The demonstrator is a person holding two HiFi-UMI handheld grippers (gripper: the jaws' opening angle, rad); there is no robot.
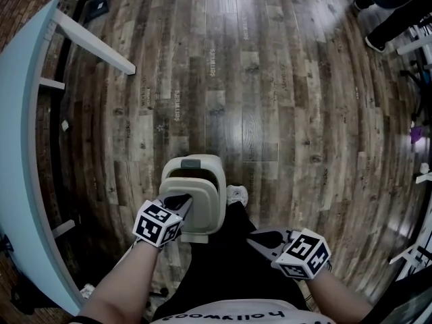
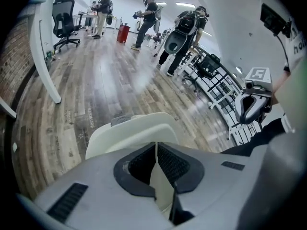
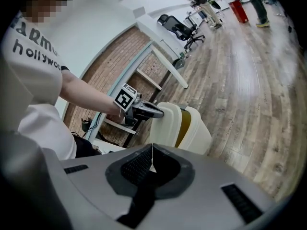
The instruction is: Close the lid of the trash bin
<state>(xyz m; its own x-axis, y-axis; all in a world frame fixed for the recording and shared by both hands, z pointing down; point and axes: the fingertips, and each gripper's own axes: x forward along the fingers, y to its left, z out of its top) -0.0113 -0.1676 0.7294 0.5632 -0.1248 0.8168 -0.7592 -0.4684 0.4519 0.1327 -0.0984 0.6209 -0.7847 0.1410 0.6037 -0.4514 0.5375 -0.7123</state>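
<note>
A cream trash bin (image 1: 202, 167) stands on the wooden floor just in front of my legs. Its lid (image 1: 201, 208) is raised, tilted up at the near side. In the right gripper view the lid (image 3: 168, 122) stands upright behind the bin body (image 3: 199, 131), with a gap between them. My left gripper (image 1: 183, 200) is shut, its tips pressed against the lid's upper edge; it also shows in its own view (image 2: 157, 148), with the lid (image 2: 136, 134) right ahead. My right gripper (image 1: 255, 239) hangs shut and empty, off to the bin's right.
A long white table (image 1: 27, 147) with a slanted leg (image 1: 94, 42) runs along the left. Several people (image 2: 148, 13) and an office chair (image 2: 64, 18) are far across the room. White racks (image 2: 216, 80) line the right side.
</note>
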